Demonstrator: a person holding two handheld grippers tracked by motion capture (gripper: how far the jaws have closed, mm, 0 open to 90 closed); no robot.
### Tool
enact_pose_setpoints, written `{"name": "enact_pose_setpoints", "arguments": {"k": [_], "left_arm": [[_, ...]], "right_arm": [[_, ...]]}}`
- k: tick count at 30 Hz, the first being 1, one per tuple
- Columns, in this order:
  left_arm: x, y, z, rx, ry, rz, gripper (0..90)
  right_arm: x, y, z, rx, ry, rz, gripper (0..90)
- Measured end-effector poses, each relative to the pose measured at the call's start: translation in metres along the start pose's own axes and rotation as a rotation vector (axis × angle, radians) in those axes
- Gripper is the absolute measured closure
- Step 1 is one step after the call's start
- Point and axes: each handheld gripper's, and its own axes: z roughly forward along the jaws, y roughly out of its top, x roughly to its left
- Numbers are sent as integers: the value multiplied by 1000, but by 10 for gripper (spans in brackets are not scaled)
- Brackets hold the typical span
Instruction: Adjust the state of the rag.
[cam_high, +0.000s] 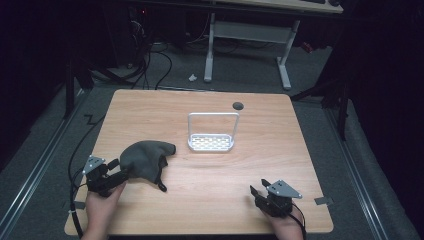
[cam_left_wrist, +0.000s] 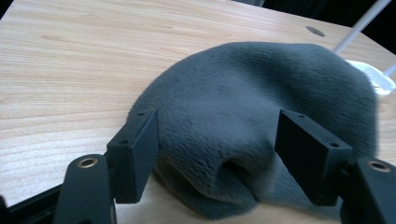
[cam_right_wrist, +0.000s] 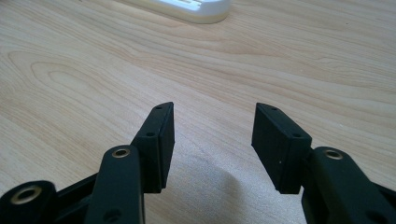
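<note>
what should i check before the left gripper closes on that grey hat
1. Left gripper jaws open: ok.
2. Grey hat between the jaws: ok, a fold sits there.
3. Pads pressing the fabric: not ok, they look apart from it.
4. Right gripper open with nothing between its jaws: ok.
5. White rack clear of the hat: ok.
6. Hat's black strap free on the table: cannot tell.

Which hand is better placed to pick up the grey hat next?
Left. The left gripper sits right at the grey hat, jaws open around its edge. The right gripper rests far across the table, jaws open over bare wood.
</note>
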Motion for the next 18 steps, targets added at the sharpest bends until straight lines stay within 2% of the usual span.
{"name": "enact_pose_setpoints", "arguments": {"k": [2, 3, 5, 8, 12, 16, 17, 18], "left_arm": [[0, 0, 1, 15, 1, -1, 323], [0, -2, 1, 25, -4, -6, 424], [1, -2, 0, 31, -17, -10, 572], [-8, -4, -4, 44, -39, 7, 732], [-31, -7, -10, 44, -79, 62, 782], [-60, -10, -12, 49, -156, 116, 787], [-60, -10, -12, 49, -156, 116, 787], [-78, -13, -12, 57, -198, 152, 787]], "right_arm": [[0, 0, 0, 0, -1, 0, 495], [-1, 0, 0, -2, -1, 2, 495], [-1, 0, 0, -2, -3, 3, 495], [-1, 0, 0, -2, -4, 1, 495], [0, 1, -1, -7, -6, -7, 494], [0, 1, -2, -13, -9, -7, 493], [0, 2, -2, -15, -8, -8, 493], [1, 2, -2, -15, -7, -5, 493]]}}
